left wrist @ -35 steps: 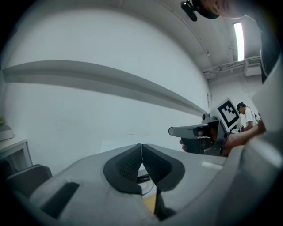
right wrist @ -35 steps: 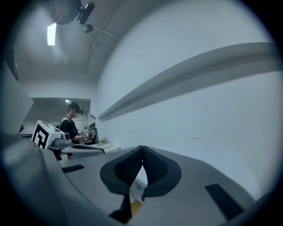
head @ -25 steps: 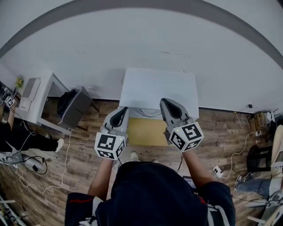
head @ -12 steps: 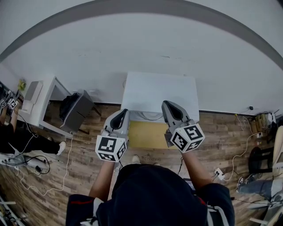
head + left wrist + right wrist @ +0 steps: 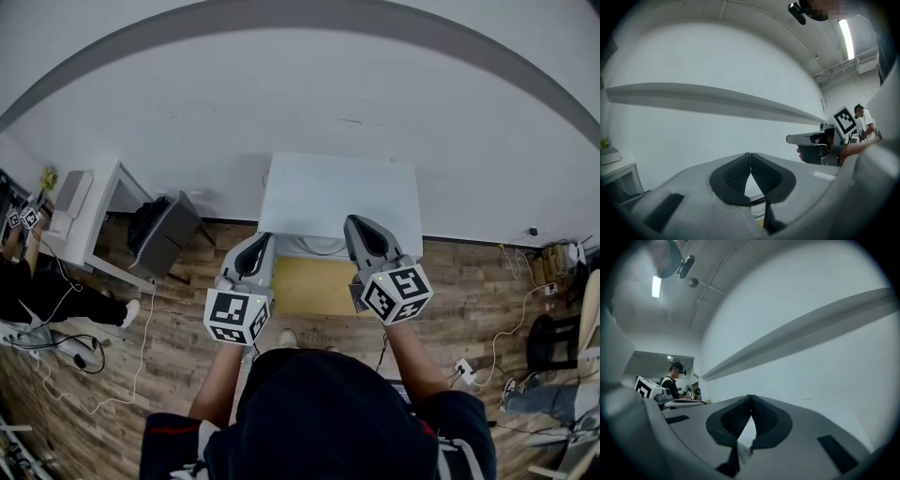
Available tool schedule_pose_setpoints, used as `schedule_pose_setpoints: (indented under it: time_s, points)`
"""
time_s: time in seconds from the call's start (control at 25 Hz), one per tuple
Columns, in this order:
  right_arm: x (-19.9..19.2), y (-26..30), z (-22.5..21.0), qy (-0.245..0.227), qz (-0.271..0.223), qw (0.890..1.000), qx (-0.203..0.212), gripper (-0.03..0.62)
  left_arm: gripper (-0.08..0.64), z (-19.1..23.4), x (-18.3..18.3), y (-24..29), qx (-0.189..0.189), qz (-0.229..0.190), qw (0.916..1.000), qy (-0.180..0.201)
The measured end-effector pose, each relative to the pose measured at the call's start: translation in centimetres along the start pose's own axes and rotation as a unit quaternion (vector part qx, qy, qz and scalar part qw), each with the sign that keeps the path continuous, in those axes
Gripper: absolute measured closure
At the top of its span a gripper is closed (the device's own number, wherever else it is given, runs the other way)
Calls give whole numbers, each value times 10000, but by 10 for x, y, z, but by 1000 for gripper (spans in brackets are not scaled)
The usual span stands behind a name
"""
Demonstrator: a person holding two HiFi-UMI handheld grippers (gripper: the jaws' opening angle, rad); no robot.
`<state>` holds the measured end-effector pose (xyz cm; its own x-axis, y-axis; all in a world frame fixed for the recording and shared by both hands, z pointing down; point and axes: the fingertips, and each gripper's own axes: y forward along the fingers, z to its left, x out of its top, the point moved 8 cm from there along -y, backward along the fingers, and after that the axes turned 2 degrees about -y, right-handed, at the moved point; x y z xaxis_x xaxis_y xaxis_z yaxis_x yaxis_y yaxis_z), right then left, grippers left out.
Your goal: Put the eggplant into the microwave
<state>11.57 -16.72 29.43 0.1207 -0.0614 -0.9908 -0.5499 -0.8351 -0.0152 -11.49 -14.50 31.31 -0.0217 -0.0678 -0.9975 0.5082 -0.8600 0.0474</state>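
No eggplant shows in any view. In the head view a white rectangular top (image 5: 339, 199) stands against the wall, with a yellow surface (image 5: 314, 286) in front of it; I cannot tell if it is the microwave. My left gripper (image 5: 251, 246) and right gripper (image 5: 362, 230) are held side by side over its near edge, both pointing at the wall. The left gripper (image 5: 750, 158) is shut with its pads touching and nothing between them. The right gripper (image 5: 750, 401) is shut in the same way and holds nothing. Both gripper views face the white wall.
A white side table (image 5: 89, 211) and a dark box (image 5: 159, 230) stand at the left. Cables (image 5: 103, 375) trail over the wooden floor. Another person (image 5: 19, 277) is at the far left. The wall carries a grey band (image 5: 309, 19).
The head view has shifted slightly, so the white top sits a little lower in the picture. Both grippers stay shut and side by side.
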Motion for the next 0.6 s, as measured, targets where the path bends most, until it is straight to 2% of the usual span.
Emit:
schedule_pose_setpoints:
  time_s: [0.6]
  points:
    - [3, -2, 13, -138, -7, 9999, 16, 580, 543, 0, 4, -12, 48, -58, 10000, 21]
